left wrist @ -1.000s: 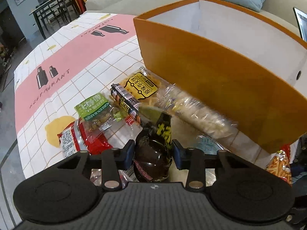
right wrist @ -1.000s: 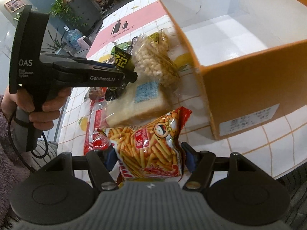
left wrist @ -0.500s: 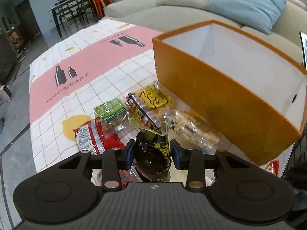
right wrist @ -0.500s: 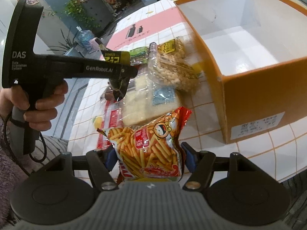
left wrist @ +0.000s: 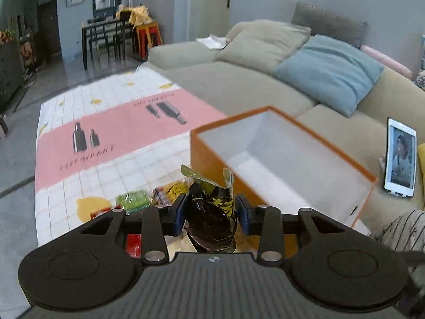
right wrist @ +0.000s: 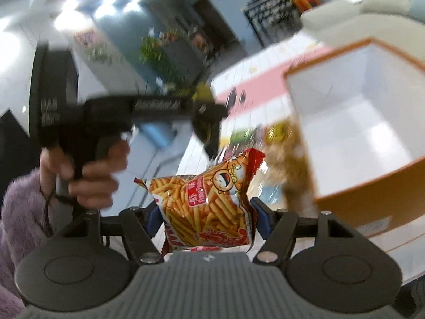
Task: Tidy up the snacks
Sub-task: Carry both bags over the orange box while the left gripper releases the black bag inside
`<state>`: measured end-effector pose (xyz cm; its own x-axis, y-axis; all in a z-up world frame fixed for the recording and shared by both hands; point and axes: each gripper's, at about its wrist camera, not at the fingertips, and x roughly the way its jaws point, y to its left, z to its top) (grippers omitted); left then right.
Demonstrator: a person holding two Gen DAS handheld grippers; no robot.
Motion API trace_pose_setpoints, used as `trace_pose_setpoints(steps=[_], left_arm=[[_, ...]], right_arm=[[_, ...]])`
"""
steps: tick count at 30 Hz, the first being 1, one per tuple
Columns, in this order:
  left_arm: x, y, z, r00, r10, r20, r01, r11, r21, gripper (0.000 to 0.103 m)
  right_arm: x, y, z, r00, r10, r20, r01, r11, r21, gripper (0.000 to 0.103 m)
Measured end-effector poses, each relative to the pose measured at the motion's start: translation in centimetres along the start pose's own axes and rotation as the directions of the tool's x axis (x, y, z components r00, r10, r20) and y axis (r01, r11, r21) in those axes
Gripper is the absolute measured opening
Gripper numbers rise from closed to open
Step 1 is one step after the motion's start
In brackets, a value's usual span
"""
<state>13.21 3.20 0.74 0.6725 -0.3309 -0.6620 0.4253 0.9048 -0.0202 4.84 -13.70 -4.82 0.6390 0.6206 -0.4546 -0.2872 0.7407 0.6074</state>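
Note:
My left gripper (left wrist: 211, 214) is shut on a dark snack packet with yellow lettering (left wrist: 211, 212), held above the table. My right gripper (right wrist: 207, 218) is shut on a red bag of fry-shaped sticks (right wrist: 207, 207). The orange box with a white inside (left wrist: 281, 154) stands open to the right of the left gripper, and the same orange box (right wrist: 366, 133) lies at the right in the right wrist view. In that view the left gripper (right wrist: 209, 122) hangs at mid-left, held by a hand (right wrist: 87, 172). Several packets remain on the table: a green one (left wrist: 132, 199), a clear bag of puffs (right wrist: 292, 159).
The table carries a white and pink checked cloth (left wrist: 111, 133). A beige sofa with a blue cushion (left wrist: 329, 71) runs behind the box. A phone (left wrist: 401, 156) is propped at the right. A dark dining table with chairs (left wrist: 106, 34) stands far back.
Both grippers rose with their packets and tilted upward, so the room and sofa now show. The box and the packets on the table sit lower and farther off in both views.

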Motion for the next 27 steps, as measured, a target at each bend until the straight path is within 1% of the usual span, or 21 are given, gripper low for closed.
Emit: trace_pose_setpoints(steps=[2,5,7,9,14,16,18,23,27], left_arm=[[-0.2,-0.9,0.5,1.000,0.007,0.021,-0.008,1.000,0.024,0.044],[0.1,-2.1,1.1,0.999,-0.032,0.023,0.031,0.999,0.019,0.044],[0.6,-2.8,1.5,0.998,-0.059,0.022,0.059,0.998,0.013,0.044],[1.2,-3.8,1.6,0.996,-0.087,0.014,0.087,0.996,0.017,0.044],[3.1,-6.7,1.6,0.987,-0.158,-0.014,0.158,0.987,0.037,0.044],[4.1,-7.8,1.5,0.983,-0.182,-0.032,0.184,0.982,0.037,0.044],[5.0,-8.6,1.4,0.979,-0.197,-0.052,0.198,0.980,0.034,0.044],[6.4,-9.9,0.7,0.973,-0.204,-0.107,0.208,0.978,0.027,0.044],[6.8,-10.1,0.3,0.976,-0.179,-0.123,0.185,0.982,0.044,0.044]], right_arm=[[-1.8,-0.8,0.3,0.997,-0.025,0.069,0.025,1.000,-0.002,0.066],[-3.9,-2.6,1.2,0.984,-0.090,0.154,0.085,0.996,0.035,0.066],[-4.7,-4.3,2.0,0.974,-0.151,0.169,0.135,0.985,0.105,0.066],[-5.4,-5.9,2.7,0.961,-0.193,0.196,0.165,0.975,0.151,0.066],[-6.4,-7.3,3.9,0.931,-0.252,0.265,0.217,0.964,0.155,0.066],[-6.3,-7.6,4.0,0.917,-0.283,0.282,0.243,0.955,0.168,0.066],[-6.2,-8.2,3.8,0.909,-0.302,0.288,0.255,0.948,0.191,0.066],[-6.8,-8.7,3.8,0.908,-0.317,0.275,0.261,0.940,0.220,0.066],[-7.4,-9.4,3.3,0.908,-0.322,0.267,0.256,0.933,0.254,0.066]])
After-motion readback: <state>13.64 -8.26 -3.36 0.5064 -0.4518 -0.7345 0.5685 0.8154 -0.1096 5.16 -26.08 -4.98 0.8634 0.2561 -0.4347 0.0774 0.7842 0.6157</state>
